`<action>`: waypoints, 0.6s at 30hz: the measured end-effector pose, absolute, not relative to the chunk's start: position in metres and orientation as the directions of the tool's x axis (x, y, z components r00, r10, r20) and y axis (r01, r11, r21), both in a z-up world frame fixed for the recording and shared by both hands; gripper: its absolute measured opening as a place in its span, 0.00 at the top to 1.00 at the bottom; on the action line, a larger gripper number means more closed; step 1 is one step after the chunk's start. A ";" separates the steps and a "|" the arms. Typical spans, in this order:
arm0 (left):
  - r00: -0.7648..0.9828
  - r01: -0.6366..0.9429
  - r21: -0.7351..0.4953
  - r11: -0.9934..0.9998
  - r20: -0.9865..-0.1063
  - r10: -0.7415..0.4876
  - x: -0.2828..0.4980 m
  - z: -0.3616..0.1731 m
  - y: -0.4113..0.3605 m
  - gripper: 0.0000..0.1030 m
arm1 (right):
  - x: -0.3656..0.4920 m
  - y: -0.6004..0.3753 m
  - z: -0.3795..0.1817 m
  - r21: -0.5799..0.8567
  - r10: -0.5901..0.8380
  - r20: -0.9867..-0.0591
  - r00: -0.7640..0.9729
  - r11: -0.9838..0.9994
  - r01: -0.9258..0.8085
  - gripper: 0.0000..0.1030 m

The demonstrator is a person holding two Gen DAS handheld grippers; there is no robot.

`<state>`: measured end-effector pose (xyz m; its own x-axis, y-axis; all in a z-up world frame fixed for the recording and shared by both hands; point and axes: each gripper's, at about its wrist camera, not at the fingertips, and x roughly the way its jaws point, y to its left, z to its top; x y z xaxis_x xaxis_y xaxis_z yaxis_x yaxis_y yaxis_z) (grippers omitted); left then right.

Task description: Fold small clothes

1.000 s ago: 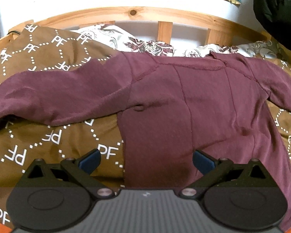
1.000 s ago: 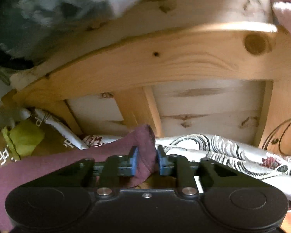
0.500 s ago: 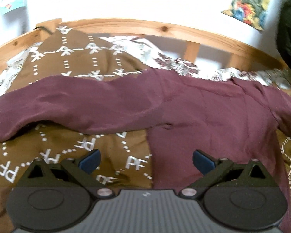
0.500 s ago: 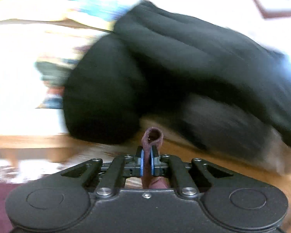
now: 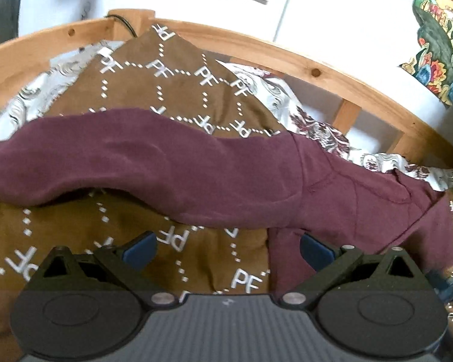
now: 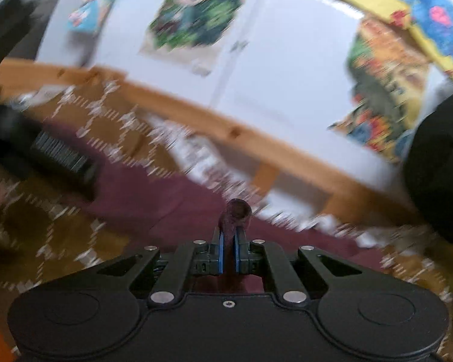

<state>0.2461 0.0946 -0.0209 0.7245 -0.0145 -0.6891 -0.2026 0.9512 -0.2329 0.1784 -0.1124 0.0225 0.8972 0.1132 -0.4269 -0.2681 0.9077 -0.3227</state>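
A maroon long-sleeved top (image 5: 214, 175) lies on a brown blanket printed with white letters (image 5: 75, 226). One sleeve stretches left across the left wrist view; the body lies at the right. My left gripper (image 5: 226, 250) hovers above the blanket just below that sleeve, open, with nothing between its blue pads. In the blurred right wrist view my right gripper (image 6: 228, 255) is shut on a maroon sleeve cuff (image 6: 235, 212), which pokes up between the pads. The top (image 6: 154, 199) spreads below it, and the left gripper's body (image 6: 54, 157) shows at the left.
A wooden bed rail (image 5: 332, 75) curves round the far side, with a white patterned sheet (image 5: 323, 126) inside it. The white wall behind carries colourful pictures (image 5: 438, 36). A dark bulky shape (image 6: 438, 163) fills the right edge of the right wrist view.
My right gripper closed on the sleeve cuff and swung it away from the bed rail, over the top. The left gripper shifted left; the top's right side now lies folded inward.
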 end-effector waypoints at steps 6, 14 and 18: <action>0.725 -0.131 -0.270 0.954 -0.683 -0.093 0.250 -0.030 0.084 0.01 | 0.170 -0.114 0.007 -0.254 0.213 -0.542 0.813 0.881 -0.400 0.56; 0.726 -0.044 -0.329 0.943 -0.659 -0.197 0.255 -0.038 0.063 0.01 | 0.161 -0.169 0.026 -0.235 0.206 -0.599 0.774 0.879 -0.416 0.15; 0.668 -0.026 -0.274 0.961 -0.720 -0.187 0.267 -0.060 0.038 0.01 | 0.177 -0.214 0.025 -0.361 -0.017 -0.558 0.830 0.905 -0.225 0.10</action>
<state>0.2670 0.0385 -0.0596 0.6682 -0.1873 -0.7201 -0.0262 0.9613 -0.2743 0.1774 -0.2135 0.0247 0.8298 -0.0165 -0.5578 -0.2245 0.9052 -0.3608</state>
